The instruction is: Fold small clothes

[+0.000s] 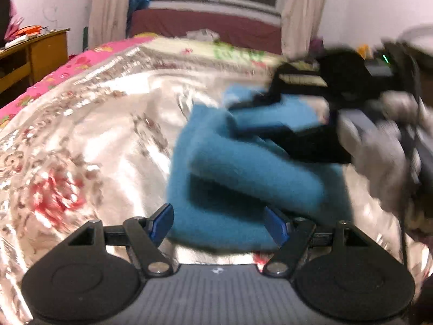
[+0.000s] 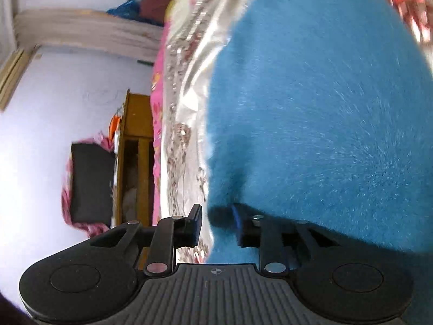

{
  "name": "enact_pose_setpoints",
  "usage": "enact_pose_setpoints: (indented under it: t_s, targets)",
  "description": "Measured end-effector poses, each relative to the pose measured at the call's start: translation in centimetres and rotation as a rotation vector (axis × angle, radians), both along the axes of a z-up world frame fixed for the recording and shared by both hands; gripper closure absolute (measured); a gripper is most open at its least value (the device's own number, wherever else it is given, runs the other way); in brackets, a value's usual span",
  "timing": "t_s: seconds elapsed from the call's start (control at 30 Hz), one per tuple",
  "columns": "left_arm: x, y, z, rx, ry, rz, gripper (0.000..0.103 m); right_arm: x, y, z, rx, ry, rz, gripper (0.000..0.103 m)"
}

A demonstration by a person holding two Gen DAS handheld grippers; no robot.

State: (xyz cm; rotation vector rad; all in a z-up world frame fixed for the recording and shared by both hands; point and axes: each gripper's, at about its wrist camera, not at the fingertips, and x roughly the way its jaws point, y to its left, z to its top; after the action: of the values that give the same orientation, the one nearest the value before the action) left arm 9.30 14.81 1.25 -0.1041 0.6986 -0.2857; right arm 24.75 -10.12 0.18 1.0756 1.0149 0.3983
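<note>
Blue garment point(image 1: 243, 168) is on the bed point(image 1: 94, 135), bunched, running near-to-far. Left gripper point(image 1: 217, 223) hangs open at its near edge; right gripper point(image 2: 217, 223) fingers pinch its right fold.

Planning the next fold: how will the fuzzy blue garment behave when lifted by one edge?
Probably floppy: the blue garment already bends into soft rolled folds. Its fuzzy nap likely grips well, though it may slide on the shiny satin bedspread.
</note>
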Motion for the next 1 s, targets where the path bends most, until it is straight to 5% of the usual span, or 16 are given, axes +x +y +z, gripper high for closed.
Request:
enact_pose_setpoints:
  t_s: [0.17, 0.3, 0.47, 0.63, 0.8, 1.0]
  targets:
    - [1.8, 1.7, 2.9, -0.137, -0.037, -0.004, 0.023, -2.0, -2.1, 4.7, -0.125, -0.135, 0.03, 0.06]
    - [4.5, -0.1, 2.0, -0.05, 0.002, 0.001, 0.022, -2.2, -2.7, 6.4, -0.223, -0.17, 0.082, 0.044]
    - [5.9, -0.8, 0.1, -0.108, 0.08, 0.058, 0.023, 1.9, 0.9, 7.5, -0.445, -0.166, 0.186, 0.021]
    - [4.9, -1.0, -0.4, -0.174, 0.062, 0.079, 0.039, 6.9, 6.0, 5.6, -0.636, -0.047, 0.289, 0.018]
    - [4.2, -1.6, -0.1, -0.172, -0.004, 0.048, 0.054, 7.6, 10.4, 5.0, -0.823, -0.046, 0.435, 0.009]
    - [3.1, -3.8, -0.2, -0.114, -0.026, -0.009, 0.056, 8.2, 12.1, 2.8, -1.0, -0.021, 0.512, 0.009]
